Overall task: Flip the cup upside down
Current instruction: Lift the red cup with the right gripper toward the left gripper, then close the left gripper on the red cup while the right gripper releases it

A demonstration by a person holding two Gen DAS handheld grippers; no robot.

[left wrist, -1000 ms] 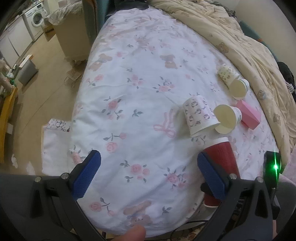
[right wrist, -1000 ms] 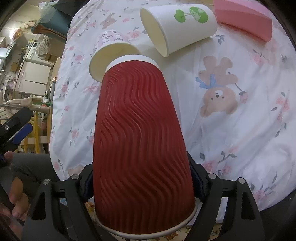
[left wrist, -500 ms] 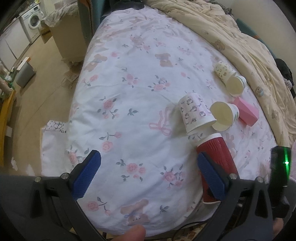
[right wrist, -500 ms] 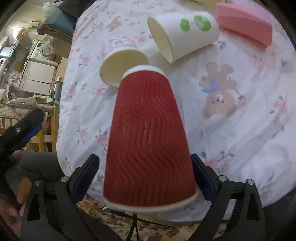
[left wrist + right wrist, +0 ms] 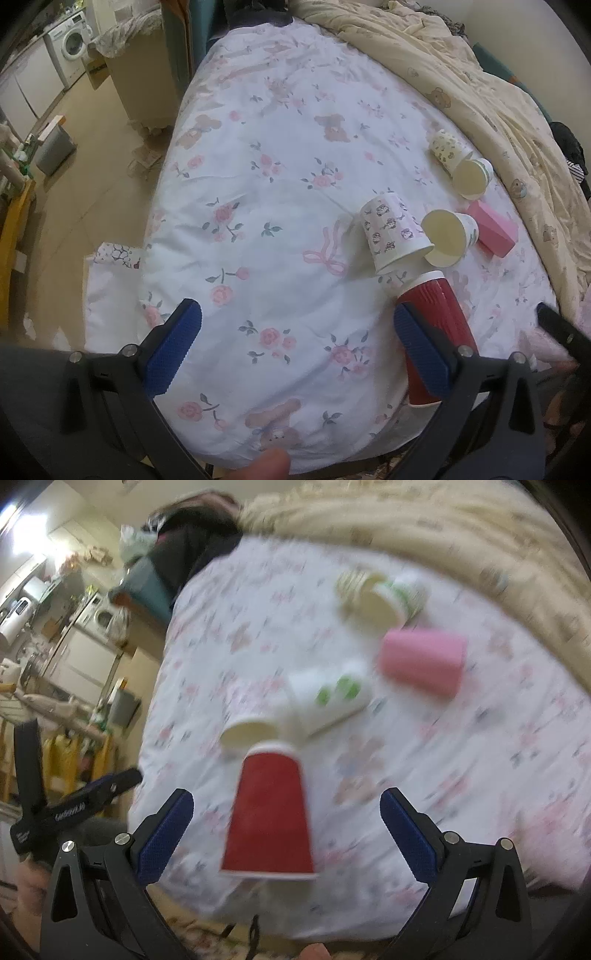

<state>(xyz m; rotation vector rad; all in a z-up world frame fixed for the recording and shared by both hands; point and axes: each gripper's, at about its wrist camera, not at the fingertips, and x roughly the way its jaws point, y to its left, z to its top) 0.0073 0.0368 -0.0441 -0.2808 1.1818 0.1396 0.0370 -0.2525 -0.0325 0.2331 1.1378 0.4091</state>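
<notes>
A red ribbed paper cup [image 5: 269, 816] stands upside down, rim down, near the front edge of the bed. It also shows in the left wrist view [image 5: 436, 325], partly behind my left gripper's right finger. My right gripper [image 5: 286, 834] is open, its blue pads [image 5: 166, 834] apart on either side of the cup and not touching it. My left gripper [image 5: 295, 347] is open and empty over the flowered sheet, left of the cup.
Several paper cups lie on their sides beyond the red cup: a printed one [image 5: 393, 232], a white one [image 5: 448, 236], two more [image 5: 461, 170] farther back. A pink box [image 5: 491, 229] lies at right. A beige quilt [image 5: 498, 92] covers the bed's right side.
My right gripper has opened, let go of the red cup and drawn back from it. The cup now stands free, rim down. The right view is blurred by motion.
</notes>
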